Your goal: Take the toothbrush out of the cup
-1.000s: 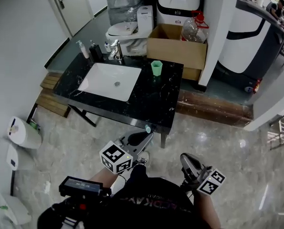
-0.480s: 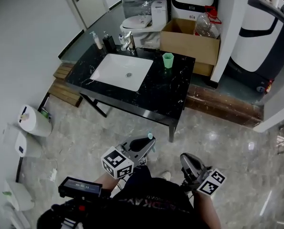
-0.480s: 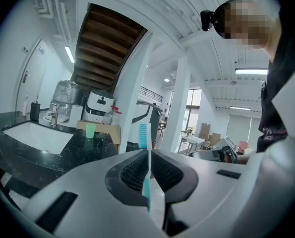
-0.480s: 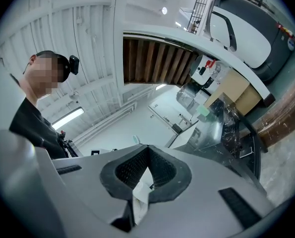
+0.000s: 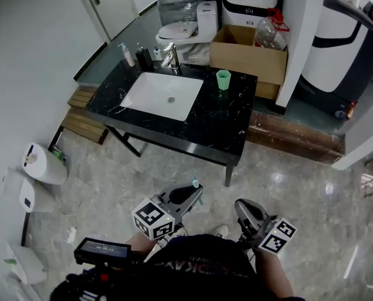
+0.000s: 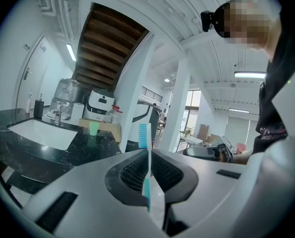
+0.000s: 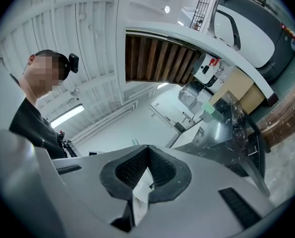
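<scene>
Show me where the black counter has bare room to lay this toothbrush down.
The left gripper holds the toothbrush. The widest bare patch on the counter lies right of the sink, from the green cup forward to the near edge. A narrow strip runs before the sink. The back left corner is crowded: bottles and faucet.

- Toothbrush (image 6: 145, 137): blue bristles, white neck, teal handle; upright at the centre of the left gripper view, pinched between the jaws.
- Cup (image 5: 223, 79): pale green, upright on the black counter (image 5: 217, 121), upper middle of the head view.
</scene>
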`<action>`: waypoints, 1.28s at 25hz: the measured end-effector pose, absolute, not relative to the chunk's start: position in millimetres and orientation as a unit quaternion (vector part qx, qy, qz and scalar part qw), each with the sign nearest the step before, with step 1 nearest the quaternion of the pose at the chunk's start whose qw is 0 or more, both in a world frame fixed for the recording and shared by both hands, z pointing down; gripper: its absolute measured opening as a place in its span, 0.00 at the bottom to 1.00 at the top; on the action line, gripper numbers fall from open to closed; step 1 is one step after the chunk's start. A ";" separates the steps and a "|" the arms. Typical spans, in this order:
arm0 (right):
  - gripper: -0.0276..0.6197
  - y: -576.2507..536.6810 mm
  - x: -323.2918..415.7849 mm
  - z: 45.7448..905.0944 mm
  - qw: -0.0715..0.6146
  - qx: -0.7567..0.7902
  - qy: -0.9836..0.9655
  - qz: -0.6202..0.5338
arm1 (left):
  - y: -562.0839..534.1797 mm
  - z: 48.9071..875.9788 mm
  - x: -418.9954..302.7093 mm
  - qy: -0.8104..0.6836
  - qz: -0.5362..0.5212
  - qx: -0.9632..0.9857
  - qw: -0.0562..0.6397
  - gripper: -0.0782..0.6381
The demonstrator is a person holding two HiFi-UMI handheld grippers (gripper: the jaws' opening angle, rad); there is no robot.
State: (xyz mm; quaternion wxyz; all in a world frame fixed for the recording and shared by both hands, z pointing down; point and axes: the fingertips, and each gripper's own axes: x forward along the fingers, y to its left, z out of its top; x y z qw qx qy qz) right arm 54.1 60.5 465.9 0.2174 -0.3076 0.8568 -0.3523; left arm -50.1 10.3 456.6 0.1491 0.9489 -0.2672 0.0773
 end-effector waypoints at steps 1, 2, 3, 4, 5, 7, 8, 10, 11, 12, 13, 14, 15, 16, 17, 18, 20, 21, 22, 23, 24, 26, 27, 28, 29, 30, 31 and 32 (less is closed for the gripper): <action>0.06 61.3 46.7 463.5 0.218 -0.308 0.857 -0.352 | 11.7 455.7 -56.4 -0.267 0.075 0.949 0.152 0.14; 0.06 62.8 38.8 461.3 0.217 -0.308 0.857 -0.351 | 13.6 454.5 -62.9 -0.266 0.073 0.949 0.154 0.14; 0.06 64.7 30.7 459.7 0.216 -0.307 0.858 -0.350 | 15.9 453.5 -69.0 -0.265 0.071 0.949 0.156 0.14; 0.06 66.6 22.8 458.9 0.213 -0.307 0.860 -0.348 | 18.4 453.1 -74.7 -0.263 0.069 0.949 0.158 0.14; 0.06 68.2 15.2 458.8 0.209 -0.306 0.862 -0.346 | 20.9 453.2 -79.8 -0.260 0.069 0.950 0.159 0.14; 0.06 70.3 0.8 459.0 0.202 -0.307 0.864 -0.344 | 26.4 453.3 -88.5 -0.254 0.070 0.951 0.161 0.14; 0.06 71.0 -6.3 458.6 0.199 -0.307 0.865 -0.343 | 29.4 452.9 -92.8 -0.251 0.071 0.952 0.161 0.14; 0.06 71.8 -19.7 457.5 0.192 -0.309 0.867 -0.340 | 34.2 452.7 -102.8 -0.250 0.072 0.952 0.159 0.14; 0.06 71.9 -25.4 457.2 0.189 -0.311 0.868 -0.338 | 35.7 453.5 -108.0 -0.251 0.072 0.952 0.159 0.14; 0.06 72.1 -30.2 457.5 0.185 -0.313 0.868 -0.337 | 36.7 454.9 -112.8 -0.251 0.071 0.952 0.160 0.14; 0.06 72.5 -34.1 458.2 0.182 -0.316 0.868 -0.336 | 37.3 456.6 -117.0 -0.251 0.069 0.952 0.163 0.14; 0.06 73.0 -37.4 459.1 0.180 -0.319 0.868 -0.335 | 37.7 458.3 -120.6 -0.250 0.066 0.952 0.166 0.14; 0.06 73.7 -40.4 460.0 0.178 -0.323 0.867 -0.334 | 38.0 459.8 -123.7 -0.248 0.064 0.952 0.169 0.14; 0.06 74.4 -43.4 461.1 0.175 -0.327 0.866 -0.334 | 38.2 460.9 -126.6 -0.245 0.062 0.952 0.172 0.14; 0.06 75.0 -46.9 462.3 0.173 -0.331 0.865 -0.335 | 38.2 461.6 -129.7 -0.243 0.060 0.952 0.175 0.14; 0.06 75.3 -51.1 463.8 0.171 -0.334 0.864 -0.336 | 37.8 462.1 -133.0 -0.240 0.057 0.953 0.177 0.14; 0.06 76.1 -60.7 466.9 0.165 -0.337 0.863 -0.339 | 37.2 463.7 -140.5 -0.237 0.051 0.953 0.183 0.14; 0.06 76.8 -65.2 467.9 0.163 -0.339 0.862 -0.340 | 37.2 465.0 -144.1 -0.235 0.049 0.953 0.187 0.14; 0.06 77.7 -69.1 468.1 0.161 -0.341 0.861 -0.340 | 37.6 466.2 -147.4 -0.232 0.049 0.953 0.189 0.14; 0.06 78.5 -72.2 467.8 0.161 -0.343 0.861 -0.340 | 38.2 467.0 -150.1 -0.229 0.049 0.953 0.191 0.14; 0.06 79.0 -74.9 467.2 0.160 -0.346 0.860 -0.339 | 38.6 467.1 -152.4 -0.225 0.049 0.954 0.191 0.14; 0.06 79.7 -79.8 466.1 0.158 -0.351 0.860 -0.337 | 38.7 466.0 -156.2 -0.220 0.048 0.956 0.190 0.14; 0.06 80.1 -82.3 465.9 0.158 -0.353 0.859 -0.336 | 38.7 465.4 -157.8 -0.218 0.047 0.956 0.189 0.14; 0.06 80.8 -84.6 465.9 0.157 -0.354 0.859 -0.335 | 38.8 465.0 -159.2 -0.216 0.046 0.957 0.189 0.14; 0.06 81.5 -86.8 465.8 0.156 -0.356 0.859 -0.333 | 38.9 464.6 -160.5 -0.214 0.045 0.958 0.188 0.14; 0.06 82.2 -88.8 465.6 0.155 -0.358 0.859 -0.332 | 38.8 464.2 -161.6 -0.212 0.044 0.958 0.186 0.14; 0.06 82.7 -90.6 465.0 0.154 -0.359 0.860 -0.329 | 38.6 463.6 -162.8 -0.210 0.043 0.959 0.185 0.14; 0.06 83.3 -92.7 464.3 0.153 -0.360 0.860 -0.327 | 38.4 462.9 -164.1 -0.208 0.042 0.960 0.184 0.14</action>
